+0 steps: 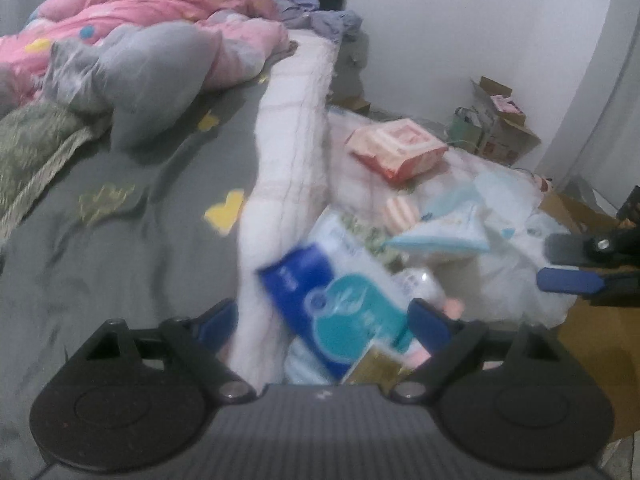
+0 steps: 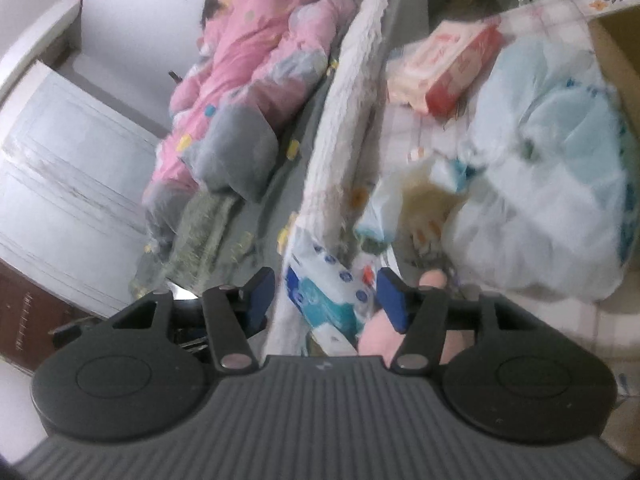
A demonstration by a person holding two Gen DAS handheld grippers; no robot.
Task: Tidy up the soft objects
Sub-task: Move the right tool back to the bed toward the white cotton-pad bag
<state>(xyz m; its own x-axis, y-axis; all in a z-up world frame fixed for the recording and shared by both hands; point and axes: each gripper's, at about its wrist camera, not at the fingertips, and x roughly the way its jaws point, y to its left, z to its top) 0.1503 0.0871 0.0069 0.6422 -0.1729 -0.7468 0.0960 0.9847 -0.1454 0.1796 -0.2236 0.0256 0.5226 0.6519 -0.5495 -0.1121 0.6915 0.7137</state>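
The blue tissue pack [image 1: 340, 312] lies between the spread fingers of the left tool [image 1: 322, 322], apparently ungripped, long axis diagonal; the right tool [image 2: 326, 300], also apart, hovers farther.

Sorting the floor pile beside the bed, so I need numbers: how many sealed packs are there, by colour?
Red and white pack: 1
Dark blue and teal pack: 1
Light blue pack: 1
Total: 3, counting only packs clear enough to tell apart in the blur.
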